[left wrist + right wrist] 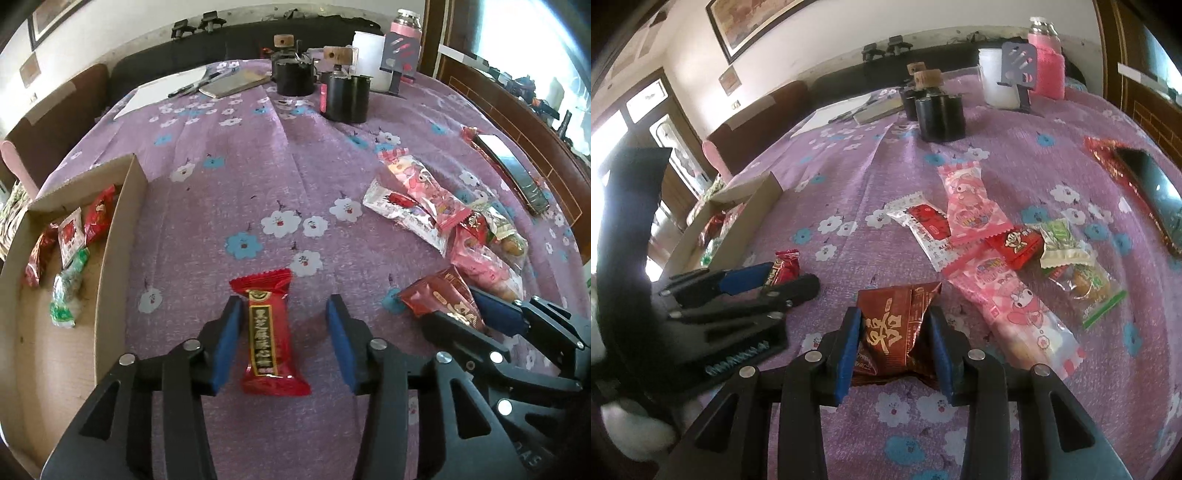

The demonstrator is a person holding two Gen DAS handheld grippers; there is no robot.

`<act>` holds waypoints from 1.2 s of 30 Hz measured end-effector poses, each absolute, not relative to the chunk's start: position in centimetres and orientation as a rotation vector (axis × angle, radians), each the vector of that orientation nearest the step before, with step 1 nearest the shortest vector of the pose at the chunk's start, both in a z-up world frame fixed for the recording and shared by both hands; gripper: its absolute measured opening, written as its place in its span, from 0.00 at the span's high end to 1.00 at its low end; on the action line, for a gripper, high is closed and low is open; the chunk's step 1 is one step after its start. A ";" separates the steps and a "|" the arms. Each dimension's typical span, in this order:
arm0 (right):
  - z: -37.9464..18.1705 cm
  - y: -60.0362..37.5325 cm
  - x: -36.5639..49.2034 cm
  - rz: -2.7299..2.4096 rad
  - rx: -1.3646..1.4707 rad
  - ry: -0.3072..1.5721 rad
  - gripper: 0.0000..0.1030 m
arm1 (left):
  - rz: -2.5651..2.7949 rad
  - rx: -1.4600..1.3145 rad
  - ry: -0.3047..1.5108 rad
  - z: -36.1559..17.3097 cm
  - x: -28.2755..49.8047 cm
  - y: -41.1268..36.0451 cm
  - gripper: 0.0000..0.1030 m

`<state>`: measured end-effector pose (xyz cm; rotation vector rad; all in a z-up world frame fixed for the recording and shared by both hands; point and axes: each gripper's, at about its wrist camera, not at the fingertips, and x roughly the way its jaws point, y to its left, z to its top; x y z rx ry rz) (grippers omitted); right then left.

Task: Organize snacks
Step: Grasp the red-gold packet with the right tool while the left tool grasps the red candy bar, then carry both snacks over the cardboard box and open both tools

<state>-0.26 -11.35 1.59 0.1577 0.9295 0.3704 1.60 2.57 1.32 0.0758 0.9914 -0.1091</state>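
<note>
Cloth (258, 166), purple with flowers, covers the whole table. Left of it sits my cardboard box (114, 251), a few snacks already inside. Right of the box, a heap of loose packets (436, 206) lies on the cloth. My right tongs (894, 339) are clamped on a brown packet (894, 325) beside that heap. My left tongs (284, 332) stand apart around a red bar (271, 332), which lies flat near the box.
</note>
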 end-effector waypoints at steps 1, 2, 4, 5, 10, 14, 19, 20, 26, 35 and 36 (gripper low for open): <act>1.6 -11.5 -0.2 0.375 0.168 0.930 0.63 | -0.110 0.066 0.993 1.4 1.6 2.5 0.84; 1.5 -11.7 -0.2 0.381 0.179 0.930 0.63 | -0.103 0.067 1.000 1.5 1.5 2.3 0.84; 1.5 -11.9 -0.1 0.393 0.197 0.931 0.63 | -0.118 0.031 1.007 1.5 1.2 2.3 0.85; 1.5 -12.0 -0.1 0.396 0.204 0.932 0.63 | -0.126 0.020 1.008 1.6 1.0 2.4 0.85; 1.7 -11.9 -0.2 0.395 0.191 0.918 0.63 | -0.201 -0.086 1.008 2.6 -0.6 3.5 0.85; 2.3 -11.8 -0.6 0.369 0.163 0.873 0.63 | -0.257 -0.130 0.957 5.0 -2.9 5.2 0.84; 3.1 -11.1 -1.4 0.341 0.108 0.811 0.63 | -0.279 -0.214 0.874 8.1 -5.6 10.7 0.84; 3.2 -10.8 -1.5 0.328 0.096 0.809 0.63 | -0.273 -0.224 0.860 8.6 -6.0 11.9 0.84; 5.8 -8.7 -3.3 0.324 0.075 0.807 0.64 | -0.170 -0.255 0.804 10.0 -7.2 20.0 0.84; 12.1 0.2 -3.2 0.489 0.000 0.764 0.64 | 0.000 -0.236 0.816 9.8 -5.0 28.6 0.84; 12.5 1.4 -2.9 0.515 0.007 0.770 0.64 | 0.009 -0.234 0.822 9.7 -4.4 29.1 0.84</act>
